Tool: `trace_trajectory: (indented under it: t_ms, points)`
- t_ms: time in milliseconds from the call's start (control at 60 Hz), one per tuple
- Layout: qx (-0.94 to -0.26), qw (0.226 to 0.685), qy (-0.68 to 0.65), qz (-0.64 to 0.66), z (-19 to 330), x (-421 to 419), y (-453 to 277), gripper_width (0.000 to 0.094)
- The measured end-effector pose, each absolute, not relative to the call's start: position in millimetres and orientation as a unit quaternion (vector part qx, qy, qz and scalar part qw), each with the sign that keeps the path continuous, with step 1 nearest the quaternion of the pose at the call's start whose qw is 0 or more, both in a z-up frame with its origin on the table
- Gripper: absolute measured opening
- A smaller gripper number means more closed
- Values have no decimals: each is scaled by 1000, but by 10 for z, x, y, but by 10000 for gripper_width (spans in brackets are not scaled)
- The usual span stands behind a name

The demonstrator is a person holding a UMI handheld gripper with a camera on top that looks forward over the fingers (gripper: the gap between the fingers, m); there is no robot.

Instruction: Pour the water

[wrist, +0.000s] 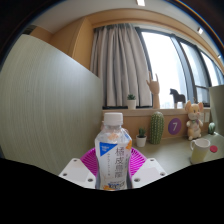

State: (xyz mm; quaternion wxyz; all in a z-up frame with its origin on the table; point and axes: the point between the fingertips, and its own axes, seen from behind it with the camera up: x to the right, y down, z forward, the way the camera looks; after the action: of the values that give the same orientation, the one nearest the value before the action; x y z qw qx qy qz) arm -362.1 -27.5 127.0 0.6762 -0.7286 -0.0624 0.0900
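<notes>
A clear plastic bottle (113, 150) with a white cap and a blue, white and orange label stands upright between my fingers. My gripper (113, 168) is shut on the bottle, with the magenta pads (90, 161) pressed against both of its sides, and holds it up above the table. A pale green cup (201, 149) stands on the table beyond the fingers to the right.
A pale wall panel (45, 100) rises close on the left. A shelf (150, 108) by the window holds a potted plant (131, 101), a cactus (157, 126), a purple clock (174, 127) and small figurines (176, 97). Grey curtains (122, 65) hang behind.
</notes>
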Motion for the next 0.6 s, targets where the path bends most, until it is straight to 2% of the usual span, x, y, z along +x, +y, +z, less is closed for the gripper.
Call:
trace_trajectory:
  t_ms: [100, 283, 400, 600]
  points:
    - [-734, 668, -21, 122, 1333, -3415, -230, 352]
    - [-708, 640, 135, 267, 1635, -2740, 19, 351]
    - [-656, 609, 250, 369, 1864, -2232, 145, 352]
    - [-526, 541, 417, 507, 2006, -1424, 323, 357]
